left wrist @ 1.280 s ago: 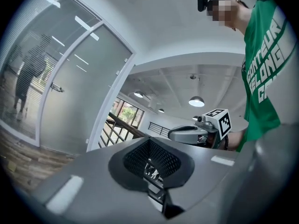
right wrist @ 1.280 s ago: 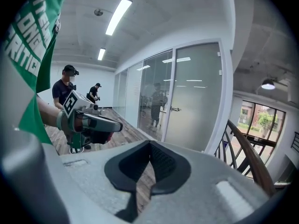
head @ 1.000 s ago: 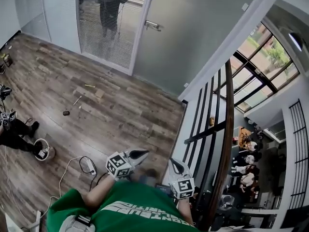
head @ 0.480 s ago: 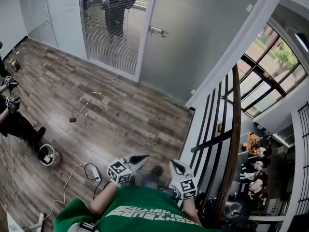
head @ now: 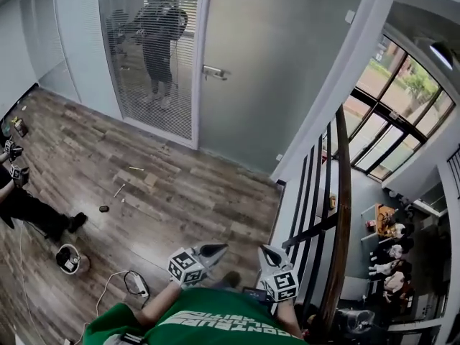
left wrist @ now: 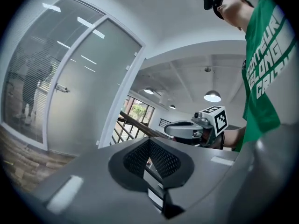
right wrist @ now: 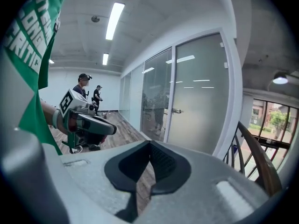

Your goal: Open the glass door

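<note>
The left gripper (head: 210,250) has its jaws closed tip to tip with nothing between them; its own view shows the ribbed pads (left wrist: 140,155) meeting at a point. The right gripper (head: 267,253) is the same, jaws pressed together and empty, as its own view shows (right wrist: 150,146). Both sit low in the head view, side by side but apart, just above the person's green shirt (head: 205,322), tips pointing toward 12 o'clock.

From the grippers, the wood floor (head: 187,185) stretches up toward 12 o'clock. At 9 o'clock from the left gripper a small bucket (head: 70,259) stands on the floor, with a white cable (head: 108,282) lying between it and the gripper. Beyond the bucket, at the left edge, a person in dark clothes (head: 25,203) is partly in view.

At 3 o'clock from the right gripper a dark railing (head: 338,214) with a wooden top rail runs up toward 12 o'clock.

The glass door (head: 266,70) stands at 12 o'clock, well apart from both grippers, frosted and shut in its white frame. Its metal handle (head: 213,72) is on the door's left edge. At 11 o'clock, just left of the door, is a glass panel with blinds (head: 147,49); a figure (head: 158,38) shows behind it.
</note>
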The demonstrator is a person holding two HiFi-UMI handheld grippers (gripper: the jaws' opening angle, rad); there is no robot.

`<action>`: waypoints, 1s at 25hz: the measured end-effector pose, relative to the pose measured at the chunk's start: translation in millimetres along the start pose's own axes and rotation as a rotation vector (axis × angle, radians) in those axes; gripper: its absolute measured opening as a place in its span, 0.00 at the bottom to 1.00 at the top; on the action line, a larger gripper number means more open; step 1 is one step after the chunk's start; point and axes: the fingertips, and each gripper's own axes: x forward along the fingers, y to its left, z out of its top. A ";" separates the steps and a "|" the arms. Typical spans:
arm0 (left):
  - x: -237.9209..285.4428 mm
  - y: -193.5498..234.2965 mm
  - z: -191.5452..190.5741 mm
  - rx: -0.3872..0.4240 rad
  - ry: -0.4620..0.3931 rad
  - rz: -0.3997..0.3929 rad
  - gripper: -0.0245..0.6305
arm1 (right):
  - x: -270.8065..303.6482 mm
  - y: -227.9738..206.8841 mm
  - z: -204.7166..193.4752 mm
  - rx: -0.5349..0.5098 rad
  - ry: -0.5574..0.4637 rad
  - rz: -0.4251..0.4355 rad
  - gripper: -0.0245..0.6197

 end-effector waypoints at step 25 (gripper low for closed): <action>140.8 22.7 47.9 0.074 0.046 -0.023 0.06 | 33.2 -130.2 0.9 0.022 -0.059 0.029 0.03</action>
